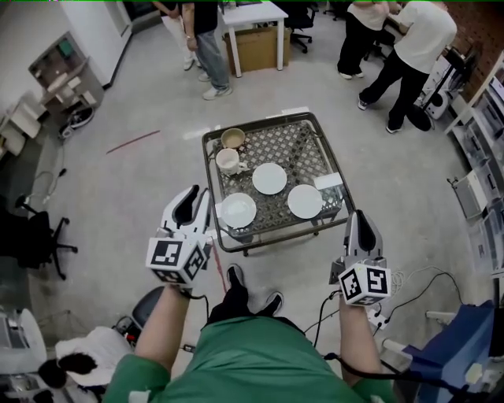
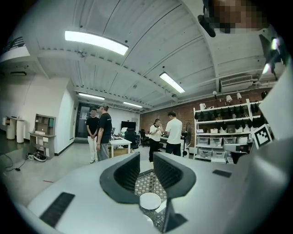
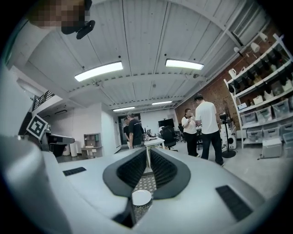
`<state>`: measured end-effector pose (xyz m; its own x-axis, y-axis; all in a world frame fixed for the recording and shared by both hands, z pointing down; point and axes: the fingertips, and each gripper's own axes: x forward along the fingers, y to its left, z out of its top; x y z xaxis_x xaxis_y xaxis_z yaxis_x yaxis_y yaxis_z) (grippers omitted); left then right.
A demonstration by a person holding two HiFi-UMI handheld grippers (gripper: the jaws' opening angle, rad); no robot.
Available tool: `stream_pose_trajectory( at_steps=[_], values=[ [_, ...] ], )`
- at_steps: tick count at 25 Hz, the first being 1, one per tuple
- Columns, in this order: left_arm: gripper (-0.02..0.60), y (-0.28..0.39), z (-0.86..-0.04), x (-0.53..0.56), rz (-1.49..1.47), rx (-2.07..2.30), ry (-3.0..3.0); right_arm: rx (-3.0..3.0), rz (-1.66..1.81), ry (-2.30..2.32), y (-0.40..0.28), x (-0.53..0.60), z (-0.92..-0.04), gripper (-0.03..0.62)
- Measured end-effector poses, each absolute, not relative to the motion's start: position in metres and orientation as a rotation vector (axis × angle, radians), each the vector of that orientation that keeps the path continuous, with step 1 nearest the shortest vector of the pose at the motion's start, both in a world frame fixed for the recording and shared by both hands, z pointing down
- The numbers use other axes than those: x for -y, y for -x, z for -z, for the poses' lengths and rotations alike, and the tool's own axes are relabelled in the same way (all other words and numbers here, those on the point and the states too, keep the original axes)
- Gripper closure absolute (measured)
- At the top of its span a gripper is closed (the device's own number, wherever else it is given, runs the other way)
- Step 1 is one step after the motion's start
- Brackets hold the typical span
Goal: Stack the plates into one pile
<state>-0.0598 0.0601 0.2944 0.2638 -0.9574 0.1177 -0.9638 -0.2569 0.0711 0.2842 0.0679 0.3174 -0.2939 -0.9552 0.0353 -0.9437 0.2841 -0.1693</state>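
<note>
Three white plates lie apart on the lattice-topped table point(image 1: 303, 130): one in the middle point(image 1: 269, 178), one at the near right point(image 1: 305, 201), one at the near left point(image 1: 238, 210). My left gripper point(image 1: 194, 197) hovers off the table's near left corner, short of the near left plate point(image 2: 150, 201). Its jaws point(image 2: 146, 171) stand a little apart with nothing between them. My right gripper point(image 1: 358, 220) hangs off the near right corner, jaws point(image 3: 149, 167) together and empty. The near right plate point(image 3: 141, 197) shows low ahead of it.
A beige bowl point(image 1: 232, 138) and a white cup point(image 1: 227, 161) stand at the table's far left. A white card point(image 1: 329, 182) lies at its right edge. Several people stand beyond the table near a white desk point(image 1: 253, 14). Shelving point(image 2: 224, 132) lines the right wall.
</note>
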Motion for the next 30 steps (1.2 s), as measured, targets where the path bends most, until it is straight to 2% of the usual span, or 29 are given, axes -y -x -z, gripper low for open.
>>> stream_pose_trajectory(
  at_steps=[3, 8, 20, 30],
  values=[
    [0.477, 0.068, -0.303, -0.038, -0.084, 1.821, -2.409, -2.456, 0.202, 1.851, -0.274, -0.05, -0.32, 0.525],
    [0.413, 0.092, -0.323, 0.002, -0.067, 1.772, -2.401, -2.443, 0.215, 1.926, -0.256, -0.025, -0.332, 0.468],
    [0.402, 0.133, -0.317, 0.133, 0.001, 1.602, -2.511, -2.384, 0.101, 2.139, -0.217, 0.064, -0.312, 0.448],
    [0.402, 0.125, -0.396, 0.159, -0.174, 1.492, -2.448, -2.322, 0.536, 2.225, -0.247, 0.085, -0.424, 0.448]
  ],
)
